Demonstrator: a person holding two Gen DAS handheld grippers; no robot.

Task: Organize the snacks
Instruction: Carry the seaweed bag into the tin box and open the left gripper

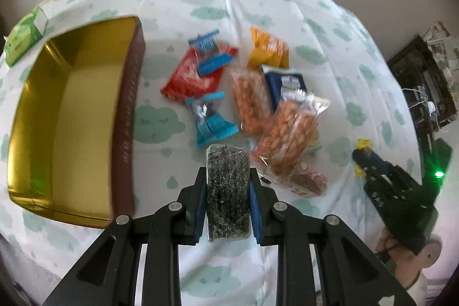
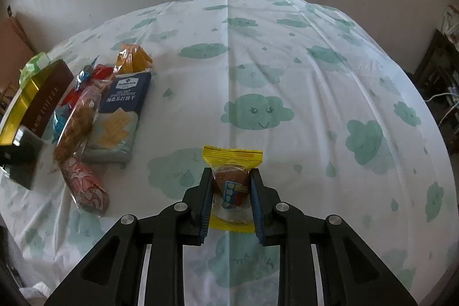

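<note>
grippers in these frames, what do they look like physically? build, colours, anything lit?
Both are black angular linkage frames with silver pivot bolts and triangular cutouts. The left gripper and right gripper have blue ribbed pads on their fingers. Seen from the left wrist, a green light glows beside the right unit.

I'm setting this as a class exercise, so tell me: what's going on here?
A person is sorting snacks with two handheld grippers. The left gripper is shut on a dark seaweed-like packet, beside the open gold-lined box, which looks empty. The right gripper is shut on a yellow-wrapped cake. More snack packs lie piled on the cloud-print tablecloth.
</note>
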